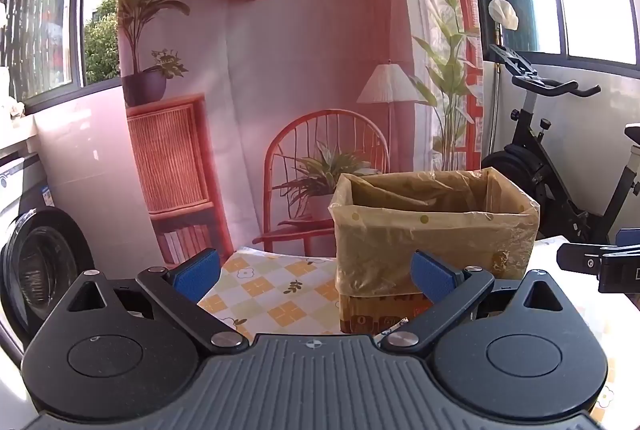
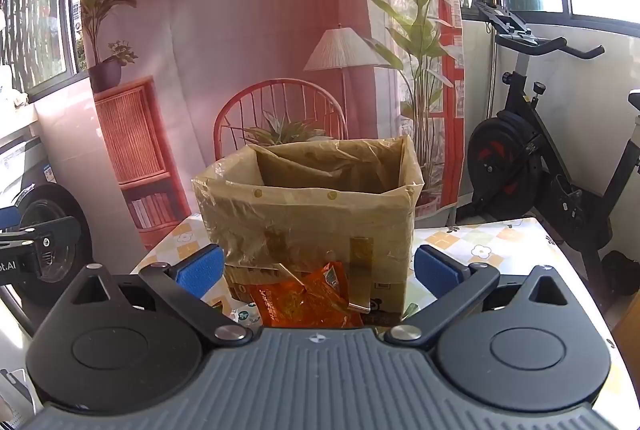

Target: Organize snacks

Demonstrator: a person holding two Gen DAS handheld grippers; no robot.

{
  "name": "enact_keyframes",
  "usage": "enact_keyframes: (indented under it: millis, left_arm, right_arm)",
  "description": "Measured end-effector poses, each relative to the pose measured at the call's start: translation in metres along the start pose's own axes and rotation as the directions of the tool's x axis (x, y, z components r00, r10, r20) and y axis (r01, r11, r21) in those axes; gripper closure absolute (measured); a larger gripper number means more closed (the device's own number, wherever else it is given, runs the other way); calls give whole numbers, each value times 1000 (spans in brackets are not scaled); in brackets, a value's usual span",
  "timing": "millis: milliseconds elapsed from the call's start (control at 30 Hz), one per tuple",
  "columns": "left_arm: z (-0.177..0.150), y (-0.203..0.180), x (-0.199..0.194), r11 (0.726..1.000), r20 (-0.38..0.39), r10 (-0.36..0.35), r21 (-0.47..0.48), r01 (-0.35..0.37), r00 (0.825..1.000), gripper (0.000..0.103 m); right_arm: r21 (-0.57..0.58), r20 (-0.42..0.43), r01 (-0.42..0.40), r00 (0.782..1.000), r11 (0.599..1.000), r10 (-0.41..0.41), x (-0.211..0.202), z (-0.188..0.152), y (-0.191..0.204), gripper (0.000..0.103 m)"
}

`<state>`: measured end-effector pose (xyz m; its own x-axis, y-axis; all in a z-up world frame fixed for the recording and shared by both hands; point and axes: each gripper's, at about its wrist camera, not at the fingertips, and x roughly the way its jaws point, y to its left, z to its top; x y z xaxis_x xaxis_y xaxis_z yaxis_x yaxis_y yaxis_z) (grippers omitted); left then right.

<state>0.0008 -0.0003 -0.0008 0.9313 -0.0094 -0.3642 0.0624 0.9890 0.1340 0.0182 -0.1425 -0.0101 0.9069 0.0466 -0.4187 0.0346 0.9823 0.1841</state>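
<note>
Item one: your left gripper, black hinged arms on a ribbed grey body, flat blue textured fingers spread wide with nothing between them. It tilts gently downward, filling the lower half of the left wrist view.

Item two: your right gripper, same build, blue fingers likewise spread wide and holding nothing, tilted gently downward at the bottom of the right wrist view.

Item three: cardboard box, rectangular, open-topped, lined with a crinkled translucent yellow-brown plastic bag folded over the rim. It stands upright on the desk, centre of the right wrist view and centre right of the left wrist view.

Item four: orange snack packet, glossy crumpled foil, lying on the desk just in front of the box, at lower centre of the right wrist view between your open fingers but untouched by them. A smaller pale packet lies to its left, partly hidden.

Item five: desk, covered with a smooth cloth of orange, green and white checks with flower prints.

Item six: exercise bike, black metal frame, at the right of both views.
</note>
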Motion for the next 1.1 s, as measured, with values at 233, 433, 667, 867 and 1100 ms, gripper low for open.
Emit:
enact_keyframes:
  millis: [233,433,667,867,1100]
  left_arm:
    - [3,3,-1,1000,4,8,-7,-8,1000,1]
    - [2,1,-1,1000,12,14,-6,-14,1000,1]
    - [1,2,-2,1000,12,12,-8,-12,1000,1]
    - [1,3,-2,1000,12,12,-7,-12,1000,1]
    - [2,4,-2,1000,12,12,-9,-12,1000,1]
  right_arm:
    - [-1,-2,1,1000,1000,-1,0,0,0,0]
    - [2,-2,2,1000,1000,-2,0,-1,0,0]
    - [0,-2,1,1000,1000,-1,0,-1,0,0]
    - [0,-1,1,1000,1000,-1,0,-1,0,0]
    - [1,-2,1,1000,1000,-1,0,-1,0,0]
